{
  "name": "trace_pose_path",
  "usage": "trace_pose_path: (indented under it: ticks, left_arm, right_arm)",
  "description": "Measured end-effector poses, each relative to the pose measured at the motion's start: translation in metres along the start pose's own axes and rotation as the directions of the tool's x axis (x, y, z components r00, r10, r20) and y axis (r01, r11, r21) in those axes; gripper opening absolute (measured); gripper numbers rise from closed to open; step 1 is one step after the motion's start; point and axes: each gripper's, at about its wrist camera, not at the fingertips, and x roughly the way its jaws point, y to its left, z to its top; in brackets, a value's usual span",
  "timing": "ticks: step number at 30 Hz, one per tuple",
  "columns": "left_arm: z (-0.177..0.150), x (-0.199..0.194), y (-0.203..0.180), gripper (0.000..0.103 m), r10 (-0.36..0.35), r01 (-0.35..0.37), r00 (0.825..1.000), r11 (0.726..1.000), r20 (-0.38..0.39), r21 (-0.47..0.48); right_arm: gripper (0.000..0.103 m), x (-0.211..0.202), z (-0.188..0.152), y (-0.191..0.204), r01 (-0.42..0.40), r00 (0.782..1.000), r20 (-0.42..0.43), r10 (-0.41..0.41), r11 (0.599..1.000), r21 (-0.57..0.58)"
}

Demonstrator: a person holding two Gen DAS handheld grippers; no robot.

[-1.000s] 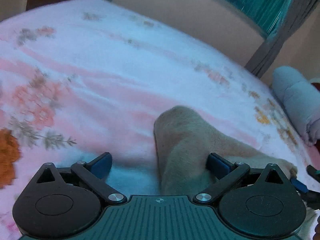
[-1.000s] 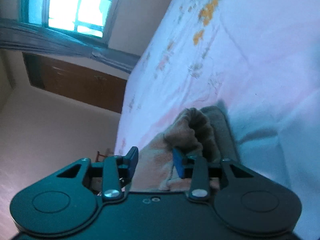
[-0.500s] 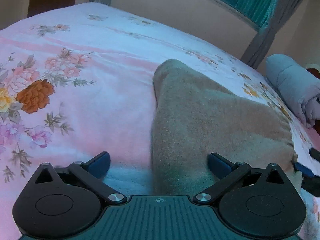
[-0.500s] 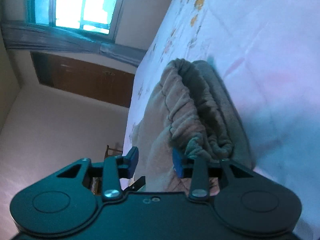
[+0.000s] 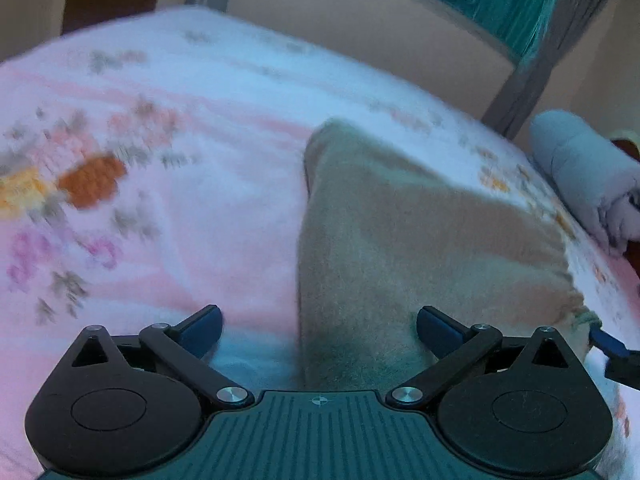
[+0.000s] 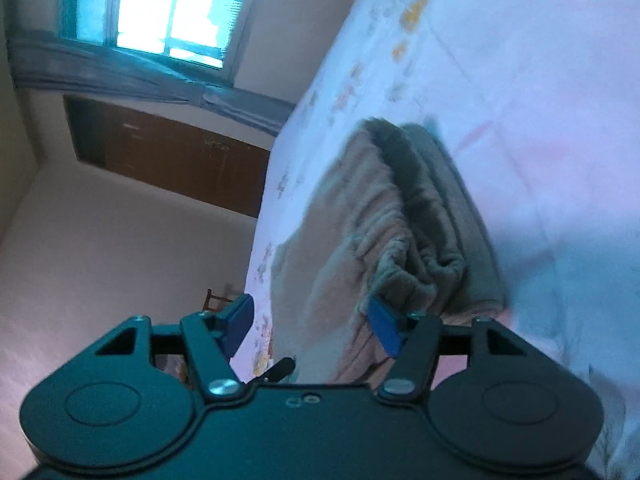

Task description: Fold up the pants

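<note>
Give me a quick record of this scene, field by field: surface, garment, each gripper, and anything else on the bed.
surface: floral bedspread
garment: beige pants, lying on the bed, gathered waistband toward the right gripper
left gripper: open, straddling the pants' left edge
right gripper: open, at the waistband
other: rolled pale blanket at the bed's far right

open bed (image 5: 224,208) surface is left beside the pants (image 5: 400,240); the far right corner is blocked by a rolled blanket (image 5: 576,164).
</note>
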Motion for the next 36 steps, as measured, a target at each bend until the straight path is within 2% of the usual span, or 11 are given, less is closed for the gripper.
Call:
trace_pose_path:
  ticks: [4,7,11,14,21,23,25,26,28,31,36]
  left_arm:
    - [0.003,-0.008,-0.005,0.103,-0.001,0.001,0.999,1.000,0.038,0.017]
    - [-0.005,0.012,-0.006,0.103,0.052,-0.051,0.998,0.998,-0.021,0.046]
    - [-0.008,0.011,-0.001,0.103,0.039,-0.038,0.999,0.999,-0.003,0.014]
    - [-0.005,-0.006,-0.005,0.103,0.040,-0.041,0.999,0.999,0.023,0.020]
    - [-0.003,-0.029,-0.011,0.103,0.033,-0.035,0.998,0.999,0.048,0.038]
    - [-0.010,-0.024,-0.011,0.103,0.048,-0.049,0.999,0.998,0.018,0.046]
    - [-0.019,-0.011,-0.008,0.103,0.076,-0.074,0.997,0.995,-0.032,0.065]
    - [-0.022,-0.009,-0.003,0.103,0.064,-0.063,0.997,0.997,-0.034,0.041]
    - [-0.021,-0.016,0.005,0.103,0.026,-0.027,0.999,0.999,-0.020,-0.029]
    - [-0.017,-0.028,0.008,0.103,-0.017,0.017,0.999,1.000,0.039,-0.008]
    - [-0.011,-0.022,0.014,0.103,-0.084,0.087,0.995,0.995,0.053,-0.044]
  right_arm:
    - [0.076,-0.008,-0.002,0.014,-0.043,0.999,0.020,0.044,0.997,-0.061]
    - [0.067,0.006,-0.001,-0.003,0.053,0.999,0.013,-0.052,0.997,-0.051]
    - [0.067,0.002,-0.002,-0.005,0.024,0.999,0.026,-0.024,1.000,-0.014]
    - [0.076,-0.010,-0.006,0.011,0.006,1.000,0.030,-0.004,0.999,-0.053]
    - [0.077,-0.014,-0.007,0.034,-0.021,0.999,0.041,0.024,0.996,-0.088]
    - [0.077,-0.006,-0.008,0.030,0.016,0.999,0.033,-0.013,0.997,-0.082]
    - [0.078,0.005,-0.008,0.013,0.125,0.992,0.025,-0.124,0.991,-0.053]
    - [0.077,0.011,-0.008,0.000,0.197,0.980,0.003,-0.197,0.980,-0.024]
    - [0.074,0.015,-0.011,-0.019,0.225,0.974,-0.030,-0.224,0.974,0.024]
    - [0.076,-0.002,-0.014,-0.017,0.082,0.996,0.038,-0.083,0.996,0.024]
    - [0.080,-0.011,-0.005,-0.008,-0.079,0.992,0.100,0.078,0.997,0.009]
